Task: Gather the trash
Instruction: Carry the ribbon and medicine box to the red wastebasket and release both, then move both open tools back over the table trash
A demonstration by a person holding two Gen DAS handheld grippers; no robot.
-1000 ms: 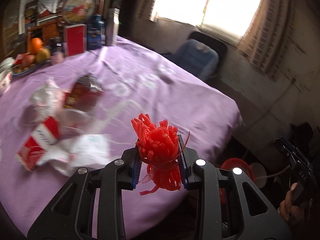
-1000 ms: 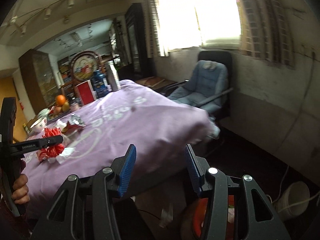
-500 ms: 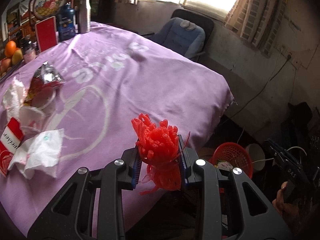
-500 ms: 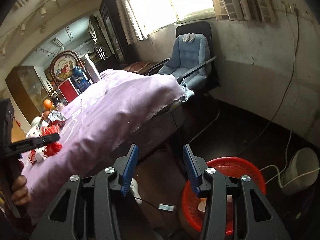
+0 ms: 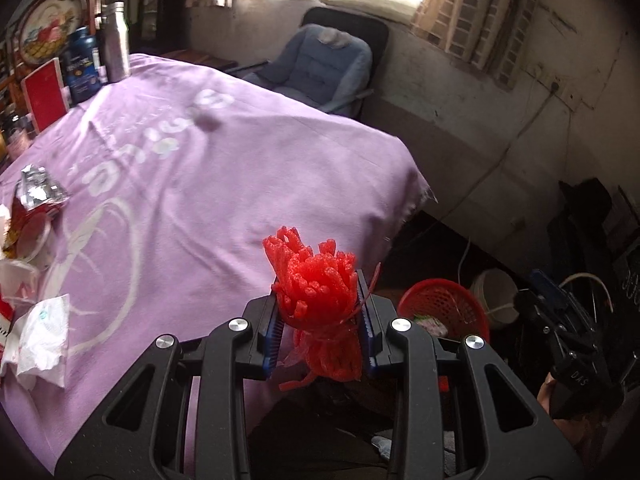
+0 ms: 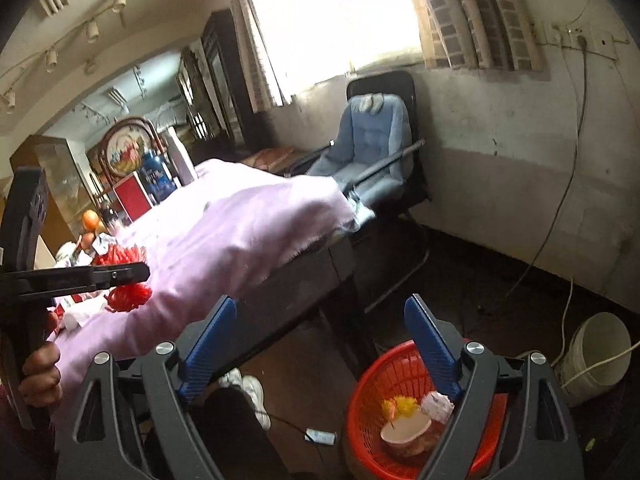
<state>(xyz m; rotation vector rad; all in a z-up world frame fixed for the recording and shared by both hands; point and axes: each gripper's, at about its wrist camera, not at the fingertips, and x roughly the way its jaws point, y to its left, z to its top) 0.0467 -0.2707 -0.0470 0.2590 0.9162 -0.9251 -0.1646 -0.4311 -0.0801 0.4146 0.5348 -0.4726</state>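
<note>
Clamped between the blue pads of the left gripper (image 5: pixel 320 320) is a red foam-net bundle (image 5: pixel 318 288), held above the near edge of the table with the purple cloth (image 5: pixel 224 168). Down on the floor beside the table stands a red basket (image 6: pixel 384 384) with a paper cup (image 6: pixel 404 434) and other scraps inside, and the right gripper (image 6: pixel 320 356) hovers over it with its 2 jaws spread wide and nothing between them. More wrappers (image 5: pixel 36 196) and a crumpled tissue (image 5: pixel 42 336) lie on the cloth's left side.
</note>
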